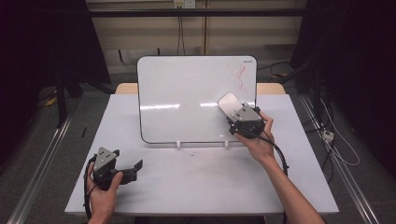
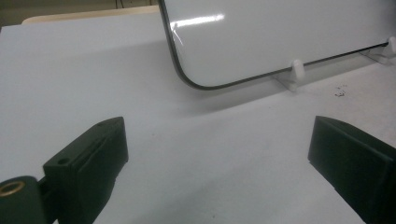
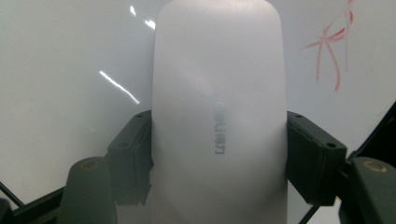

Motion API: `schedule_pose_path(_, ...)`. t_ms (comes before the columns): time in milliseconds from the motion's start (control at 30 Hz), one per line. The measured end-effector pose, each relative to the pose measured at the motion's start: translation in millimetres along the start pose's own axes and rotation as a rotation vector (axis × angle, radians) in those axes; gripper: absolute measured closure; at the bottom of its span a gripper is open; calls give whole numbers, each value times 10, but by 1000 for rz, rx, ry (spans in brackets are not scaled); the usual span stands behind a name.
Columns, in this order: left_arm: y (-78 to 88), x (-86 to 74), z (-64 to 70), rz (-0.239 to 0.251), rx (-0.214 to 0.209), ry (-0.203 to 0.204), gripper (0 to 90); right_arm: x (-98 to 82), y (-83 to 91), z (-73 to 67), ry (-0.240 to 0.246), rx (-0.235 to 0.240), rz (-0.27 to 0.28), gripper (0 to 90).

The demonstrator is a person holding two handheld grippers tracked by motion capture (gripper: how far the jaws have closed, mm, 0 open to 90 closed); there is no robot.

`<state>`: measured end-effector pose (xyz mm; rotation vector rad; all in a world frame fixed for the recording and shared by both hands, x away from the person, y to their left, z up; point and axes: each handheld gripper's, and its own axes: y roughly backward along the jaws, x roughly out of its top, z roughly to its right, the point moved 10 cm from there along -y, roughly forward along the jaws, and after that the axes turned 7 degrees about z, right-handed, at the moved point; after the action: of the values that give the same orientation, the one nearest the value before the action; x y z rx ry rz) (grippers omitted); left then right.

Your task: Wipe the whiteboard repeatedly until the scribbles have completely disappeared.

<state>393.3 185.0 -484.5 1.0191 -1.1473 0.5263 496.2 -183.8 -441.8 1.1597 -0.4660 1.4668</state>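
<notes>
Right hand-held gripper [image 1: 237, 112] clamps a white oblong plastic eraser [image 1: 229, 103] against the propped white rectangular whiteboard [image 1: 187, 93], just below-left of faint red marker scribbles [image 1: 239, 77] (upper right corner). Left hand-held gripper [image 1: 133, 168] rests on the white tabletop [image 1: 196, 177], jaws spread wide, empty.

1. A whiteboard [image 1: 187, 100] stands propped on the white worktop [image 1: 201, 182] (red scribbles near its top right corner).
2. The right gripper [image 1: 235, 112] presses a white eraser [image 1: 229, 103] against the board.
3. The left gripper [image 1: 133, 167] rests low at the worktop's near left.
</notes>
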Motion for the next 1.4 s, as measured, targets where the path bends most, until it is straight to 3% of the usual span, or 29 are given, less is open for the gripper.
schedule_pose_path(200, 4, -2, -7, 2, 2, 3, 48, 43, -49, 89, -25, 5, -2, 320)
schedule_pose_path(867, 23, 5, -23, 9, -2, 10, 51, 496, -264, 745, -89, -76, -6, 320)
schedule_pose_path(1100, 13, 4, -17, 6, -1, 5, 51, 466, -222, 696, -83, -94, 9, 320)
schedule_pose_path(1267, 9, 9, -6, 7, -2, 0, 51, 431, -224, 571, -67, -74, 6, 320)
schedule_pose_path(1400, 2, 2, -6, 0, -4, -3, 51, 413, -224, 394, -37, -42, 3, 320)
